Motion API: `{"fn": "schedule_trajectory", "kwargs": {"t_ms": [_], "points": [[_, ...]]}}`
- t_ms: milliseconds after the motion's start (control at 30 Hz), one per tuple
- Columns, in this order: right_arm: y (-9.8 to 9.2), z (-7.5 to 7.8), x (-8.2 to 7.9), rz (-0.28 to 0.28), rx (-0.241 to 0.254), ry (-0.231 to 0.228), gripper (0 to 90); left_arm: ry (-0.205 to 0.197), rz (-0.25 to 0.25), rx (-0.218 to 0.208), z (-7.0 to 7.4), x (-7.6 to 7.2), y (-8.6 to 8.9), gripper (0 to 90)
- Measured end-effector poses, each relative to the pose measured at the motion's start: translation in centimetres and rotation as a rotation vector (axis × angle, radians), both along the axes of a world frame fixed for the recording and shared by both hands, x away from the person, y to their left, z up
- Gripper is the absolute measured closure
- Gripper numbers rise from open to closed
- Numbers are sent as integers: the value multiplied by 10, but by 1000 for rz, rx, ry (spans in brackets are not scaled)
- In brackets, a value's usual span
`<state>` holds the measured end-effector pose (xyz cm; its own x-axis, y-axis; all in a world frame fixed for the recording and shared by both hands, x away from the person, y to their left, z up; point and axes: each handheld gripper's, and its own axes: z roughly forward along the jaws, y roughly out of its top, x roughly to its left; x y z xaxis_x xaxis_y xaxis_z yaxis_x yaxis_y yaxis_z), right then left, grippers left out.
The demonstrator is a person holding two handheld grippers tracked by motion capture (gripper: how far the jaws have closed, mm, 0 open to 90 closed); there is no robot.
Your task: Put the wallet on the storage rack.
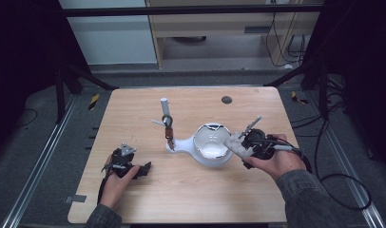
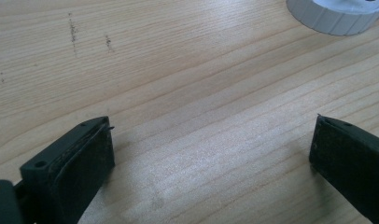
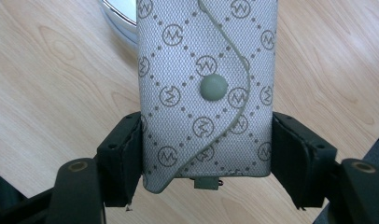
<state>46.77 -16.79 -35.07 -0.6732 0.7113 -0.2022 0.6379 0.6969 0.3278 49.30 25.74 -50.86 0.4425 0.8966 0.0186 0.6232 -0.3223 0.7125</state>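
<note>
Right gripper view: right gripper (image 3: 206, 154) clamps patterned pouch (image 3: 206, 84).

We're looking at a lab-style recording station, not a home. The light wooden table (image 1: 181, 199) sits alone on grey carpet, and around it stands a black metal frame (image 1: 191, 10), its struts slanting down past the table's far corners. Metal rails (image 1: 36, 166) run along the floor on either side of the table, with yellow-and-black hazard tape (image 1: 93, 101) by its far left corner. Beyond the table, loose cables (image 1: 288, 47) hang against plain cabinet panels.
</note>
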Motion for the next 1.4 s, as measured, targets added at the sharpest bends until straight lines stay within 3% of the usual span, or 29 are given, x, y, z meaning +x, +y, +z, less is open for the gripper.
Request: {"fn": "schedule_trajectory", "kwargs": {"t_ms": [600,967,1400], "points": [[26,9,-3,67,-19,11,315,0,-2,0,0,0,0,0],[61,-7,12,117,-88,53,315,3,-5,2,0,1,0,0],[67,-12,21,130,-124,60,315,3,-5,2,0,1,0,0]]}}
